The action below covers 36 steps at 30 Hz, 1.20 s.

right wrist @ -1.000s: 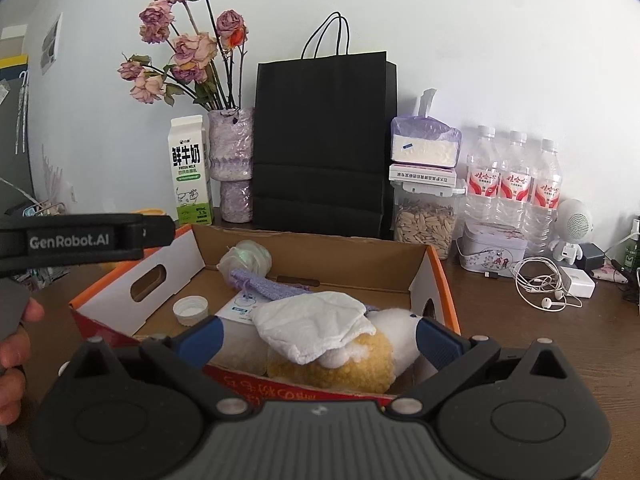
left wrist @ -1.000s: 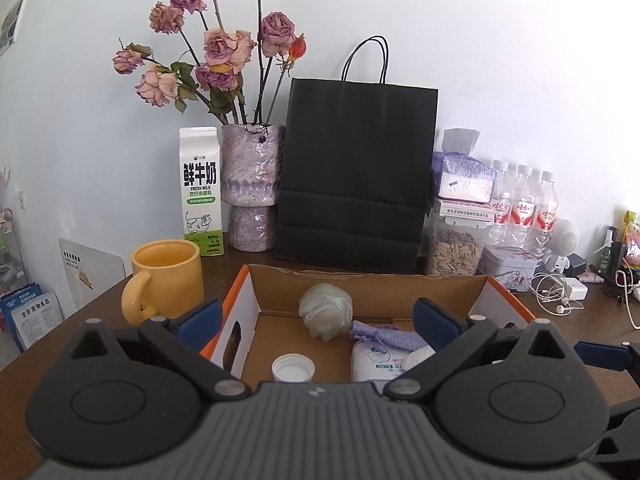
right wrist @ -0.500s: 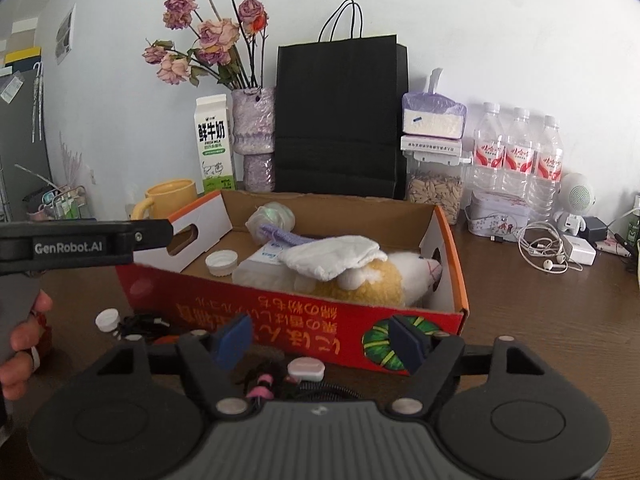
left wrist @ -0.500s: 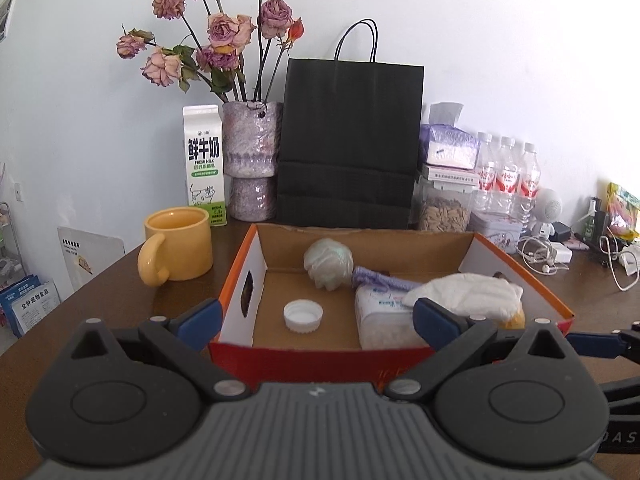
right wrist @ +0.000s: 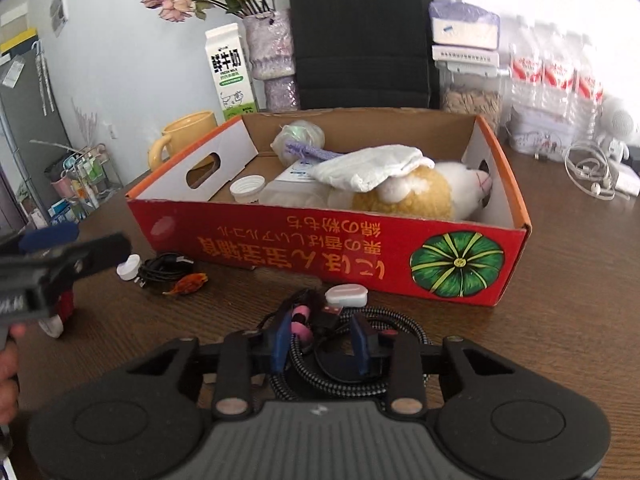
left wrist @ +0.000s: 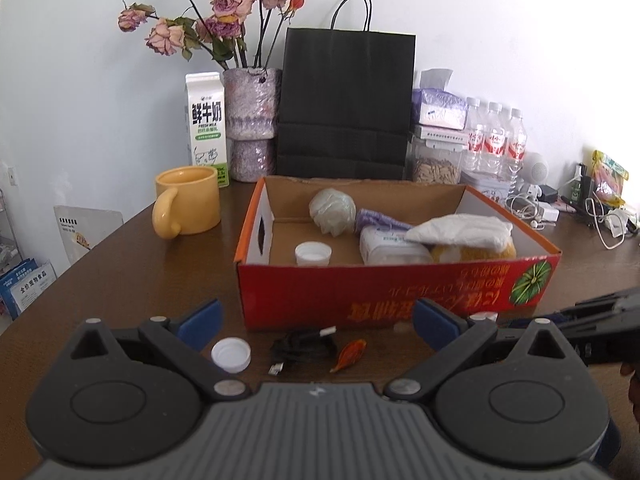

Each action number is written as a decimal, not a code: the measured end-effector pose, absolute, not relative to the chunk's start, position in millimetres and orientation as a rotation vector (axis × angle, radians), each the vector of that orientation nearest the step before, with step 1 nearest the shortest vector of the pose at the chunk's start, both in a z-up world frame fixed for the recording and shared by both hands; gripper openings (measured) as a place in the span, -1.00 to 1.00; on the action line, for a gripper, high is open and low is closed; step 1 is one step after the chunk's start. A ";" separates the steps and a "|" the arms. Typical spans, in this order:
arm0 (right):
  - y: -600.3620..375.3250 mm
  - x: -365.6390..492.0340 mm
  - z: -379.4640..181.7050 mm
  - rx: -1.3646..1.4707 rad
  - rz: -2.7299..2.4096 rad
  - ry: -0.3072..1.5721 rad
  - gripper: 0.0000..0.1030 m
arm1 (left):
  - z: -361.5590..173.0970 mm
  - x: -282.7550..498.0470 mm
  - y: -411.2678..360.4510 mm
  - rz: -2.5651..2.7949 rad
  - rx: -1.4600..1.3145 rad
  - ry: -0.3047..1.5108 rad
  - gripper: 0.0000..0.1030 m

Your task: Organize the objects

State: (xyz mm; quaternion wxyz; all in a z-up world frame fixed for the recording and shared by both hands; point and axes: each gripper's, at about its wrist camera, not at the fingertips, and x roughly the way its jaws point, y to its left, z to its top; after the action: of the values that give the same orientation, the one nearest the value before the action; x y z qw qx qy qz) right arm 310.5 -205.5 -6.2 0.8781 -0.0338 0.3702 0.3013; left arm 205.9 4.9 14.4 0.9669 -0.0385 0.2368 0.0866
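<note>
Right in front of the red box point(right wrist: 332, 248) on the table point(right wrist: 560, 300), the right gripper point(right wrist: 322, 344) has just been closing, and its jaws are narrowed around the braided cable coil point(right wrist: 348, 376) with the pink plug point(right wrist: 301, 320) bit up by the left pad. I can't tell if the pads are actually biting yet, looks more like they're straddling the loops.

Stuff that could go sideways imo: it's a loose coil, so a pinch on one strand probably means the rest unspools and drags across the table, maybe catching the little white cap point(right wrist: 346, 295) sitting right beside it and shoving it under the box edge. Also the plug end could slip out if only it gets squeezed.

The left gripper point(left wrist: 316, 322) is wide open with nothing in it, hovering over the white bottle cap point(left wrist: 231, 354), the small black cable point(left wrist: 302, 346) and an orange wrapper point(left wrist: 349, 354). Those sit close together, so a sloppy grab there could nab two things or flick the cap away.
</note>
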 end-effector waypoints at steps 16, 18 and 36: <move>-236.5 304.1 -1.4 0.180 0.689 0.708 -0.78 | 8.8 176.9 14.4 0.195 -0.067 0.517 1.00; -241.2 300.8 0.7 0.202 0.695 0.677 -0.78 | 7.8 177.3 11.2 0.192 -0.060 0.523 1.00; -286.4 265.9 18.8 0.348 0.702 0.453 -0.78 | -15.0 199.0 -42.2 0.077 0.016 0.621 1.00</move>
State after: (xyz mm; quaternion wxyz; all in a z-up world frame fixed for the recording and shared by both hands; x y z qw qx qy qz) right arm 265.9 -286.4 18.8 0.8992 0.1682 0.2190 0.3392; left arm 199.0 -42.2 -15.0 0.9515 0.0077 0.3053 0.0379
